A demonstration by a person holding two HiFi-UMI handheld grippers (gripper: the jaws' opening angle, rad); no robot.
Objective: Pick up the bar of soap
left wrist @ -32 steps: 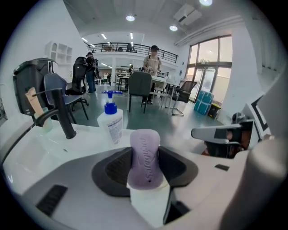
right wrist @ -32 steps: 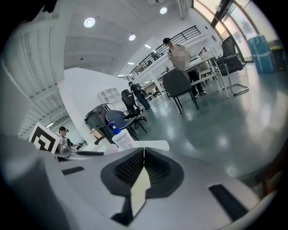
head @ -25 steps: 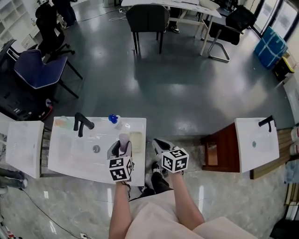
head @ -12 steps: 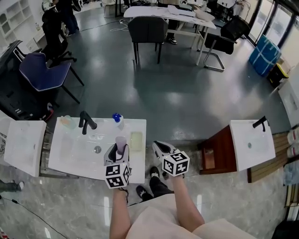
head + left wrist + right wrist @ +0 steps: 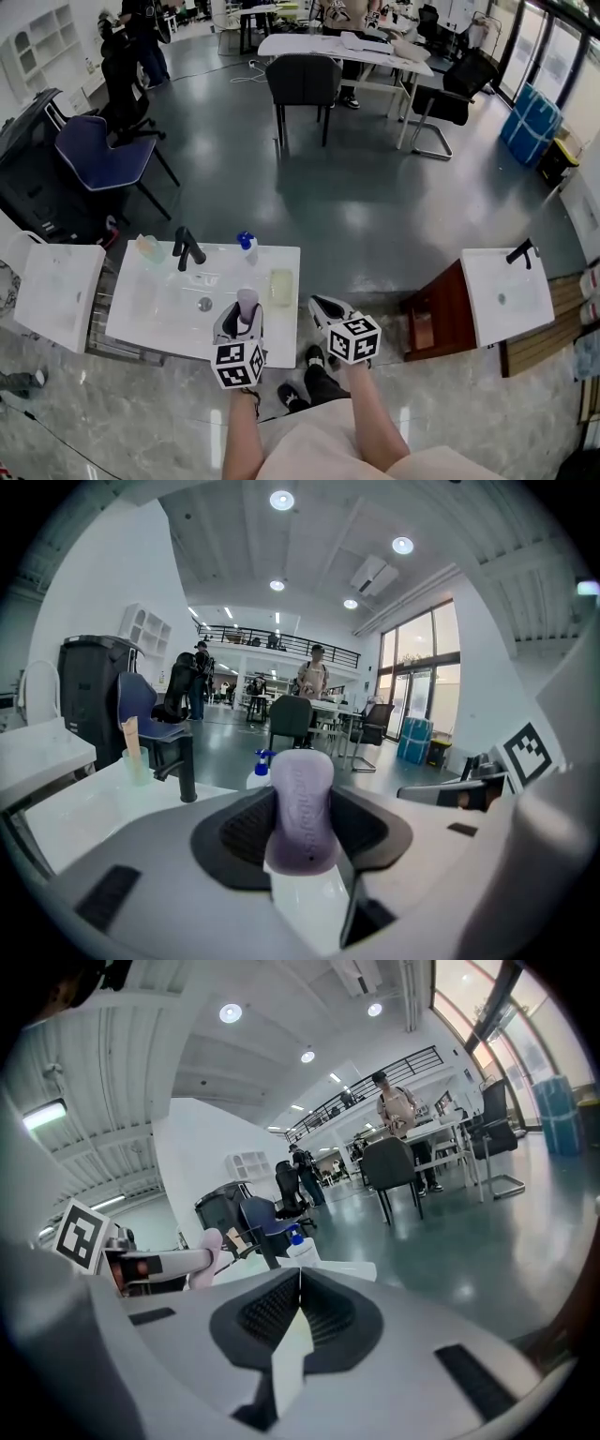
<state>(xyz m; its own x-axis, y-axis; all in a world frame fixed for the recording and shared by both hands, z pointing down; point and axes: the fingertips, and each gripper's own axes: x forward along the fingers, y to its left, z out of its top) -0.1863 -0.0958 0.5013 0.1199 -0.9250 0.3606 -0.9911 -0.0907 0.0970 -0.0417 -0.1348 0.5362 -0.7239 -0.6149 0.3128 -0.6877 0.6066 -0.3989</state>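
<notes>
Your left hand-held gripper (image 5: 240, 321) clamps the lavender bar of soap (image 5: 302, 803) over the washbasin (image 5: 155, 314). Your right hand-held gripper (image 5: 325, 307) is closed and empty. The pickup looks done, so just lift clear.

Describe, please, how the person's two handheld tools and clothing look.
The left tool and right tool have smooth light-grey shells, each carrying a white cube printed with black square markers. Their jaws are lined with black ribbed pads. No cables show. The person wears a pale pinkish garment and dark shoes; no sleeves show.
</notes>
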